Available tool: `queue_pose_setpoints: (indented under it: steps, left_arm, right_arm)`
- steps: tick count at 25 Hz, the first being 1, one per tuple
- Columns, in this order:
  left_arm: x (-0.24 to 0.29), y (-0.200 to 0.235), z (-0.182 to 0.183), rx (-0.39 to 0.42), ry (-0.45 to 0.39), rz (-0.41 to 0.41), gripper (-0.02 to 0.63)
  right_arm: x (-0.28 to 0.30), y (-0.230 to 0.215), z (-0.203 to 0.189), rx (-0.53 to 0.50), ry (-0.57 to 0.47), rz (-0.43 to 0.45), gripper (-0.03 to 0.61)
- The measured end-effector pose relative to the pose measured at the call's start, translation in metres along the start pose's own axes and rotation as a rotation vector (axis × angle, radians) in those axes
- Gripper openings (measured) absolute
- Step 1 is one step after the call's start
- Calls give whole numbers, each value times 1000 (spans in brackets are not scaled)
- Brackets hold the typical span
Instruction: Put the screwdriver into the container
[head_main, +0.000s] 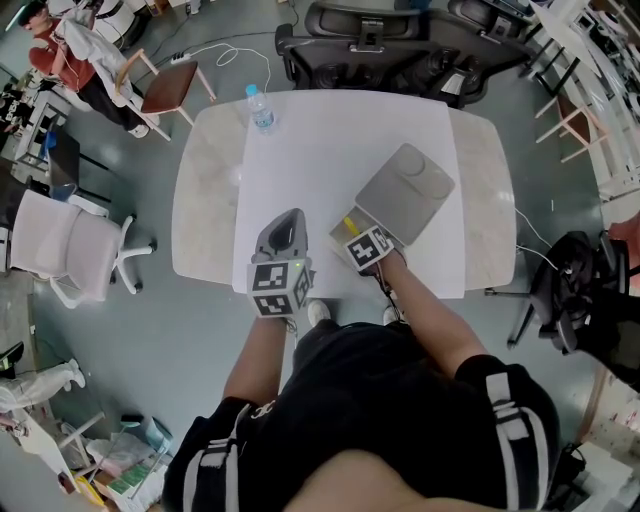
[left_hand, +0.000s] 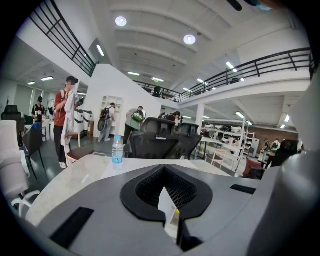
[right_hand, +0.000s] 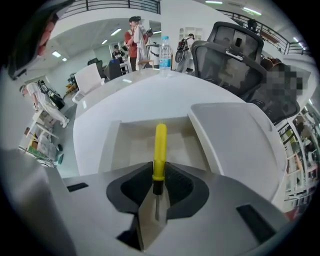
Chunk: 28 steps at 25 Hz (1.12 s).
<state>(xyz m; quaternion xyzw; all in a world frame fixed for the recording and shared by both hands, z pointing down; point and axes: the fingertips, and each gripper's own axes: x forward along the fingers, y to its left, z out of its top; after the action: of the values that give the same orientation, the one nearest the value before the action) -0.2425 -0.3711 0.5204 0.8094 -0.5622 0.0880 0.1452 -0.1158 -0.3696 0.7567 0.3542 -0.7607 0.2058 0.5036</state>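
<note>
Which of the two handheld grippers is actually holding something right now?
The right gripper: it clamps a yellow-handled screwdriver over the pale open container. The left gripper is shut on nothing.

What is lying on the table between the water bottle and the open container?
Nothing. The table between the water bottle and the container is a bare white surface; the head view and the right gripper view both show this.

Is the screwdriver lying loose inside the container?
No, the right gripper grips the screwdriver between its fingers, its yellow handle poking out over the open container.
</note>
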Motion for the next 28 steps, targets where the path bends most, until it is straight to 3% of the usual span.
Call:
queue_pose_setpoints:
  steps: [5,8,12,16,21,28]
  left_arm:
    - [-2,3,3,3,-8,6,12]
    - [-4,6,3,0,-7,15,12]
    - [-4,7,3,-1,-10,17,12]
    - [0,1,9,-1,-20,9,12]
    - [1,-10,18,9,-37,-7,12]
    - [2,-30,38,29,-83,-25,12]
  right_arm:
    - [5,6,-1,-17,20,8,73]
    - [0,8,2,13,-3,30,110]
    - [-16,4,14,29,-67,24,115]
    - [-40,8,18,160,-136,93,108]
    - [-105,-14,64,136,-418,39,31]
    - [-206,-41,104,190,-768,7,14]
